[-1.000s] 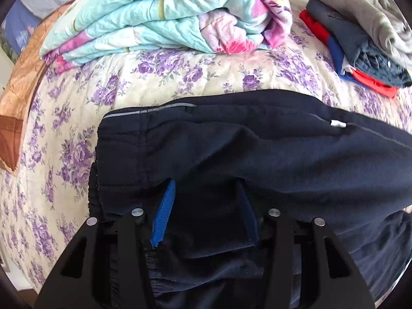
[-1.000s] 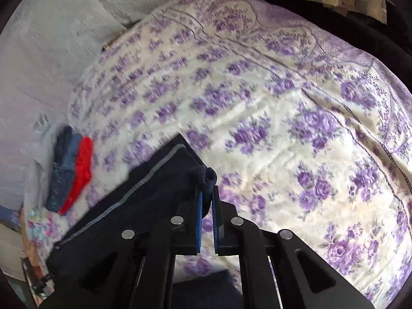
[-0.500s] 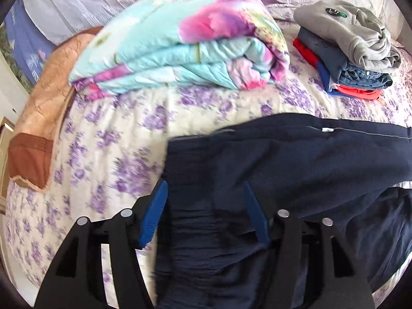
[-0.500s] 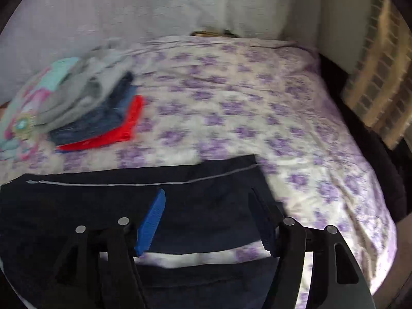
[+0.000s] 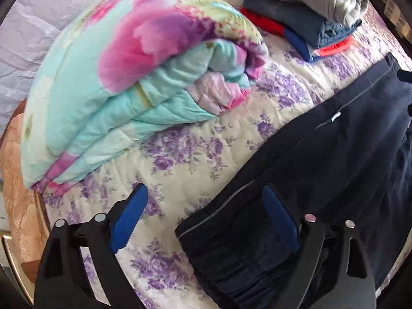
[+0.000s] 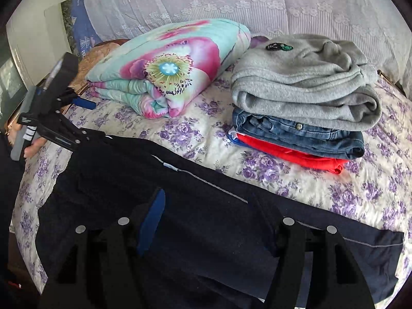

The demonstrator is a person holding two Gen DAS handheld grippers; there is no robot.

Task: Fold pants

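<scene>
Since a second ago both claws have been opened and drawn back: the right claw (image 6: 208, 221), then pinched on a cuff of the navy track pants (image 6: 195, 206), now hovers with its jaws spread wide and nothing between them, and the left claw (image 5: 206, 211) has been swung off the waistband toward the folded floral quilt (image 5: 134, 77), likewise agape and empty. The pants are laid lengthwise on the purple-flowered bed (image 6: 360, 193), just in front of the quilt and the stack of folded clothes (image 6: 303, 108), apparently doubled once leg over leg, with the grey side stripe uppermost along the far edge. Some bunching is seen at the elastic waistband nearest the left claw, so that end would best be smoothed flat before the next fold is attempted. For a clean crosswise fold, the cuff end should be pinched through all layers at the corners, lifted only slightly, and carried toward the waistband so that the stripe edges are kept aligned and the lower layer is not dragged along.
</scene>
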